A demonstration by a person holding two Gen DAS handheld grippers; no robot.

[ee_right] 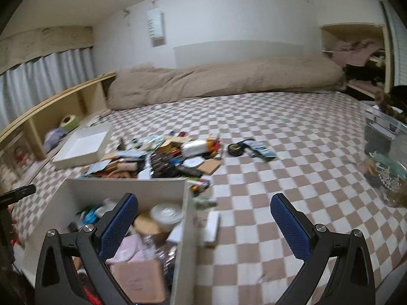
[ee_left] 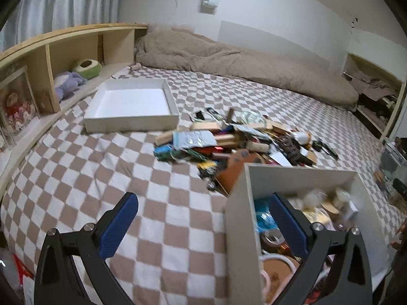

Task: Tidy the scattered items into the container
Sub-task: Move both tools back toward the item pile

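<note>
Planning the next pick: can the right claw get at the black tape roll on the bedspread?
Probably yes. The right claw is open, and the black tape roll lies apart from the pile, with only bare checkered bedspread around it.

A big messy pile of small things (ee_left: 236,139) lies on the checked bed cover, with packets, flat cards, little boxes and dark bits all heaped on each other. A white box (ee_left: 239,228) stands near the pile, upright and open on top, and it is already full of stuff like a round lid, tape rolls and a pink thing. A flat white tray (ee_left: 132,123) sits on the far side of the pile, close to it, with nothing in it, and a black tape roll (ee_right: 235,150) with a blue packet (ee_right: 262,151) lies a little apart from the heap.
</note>
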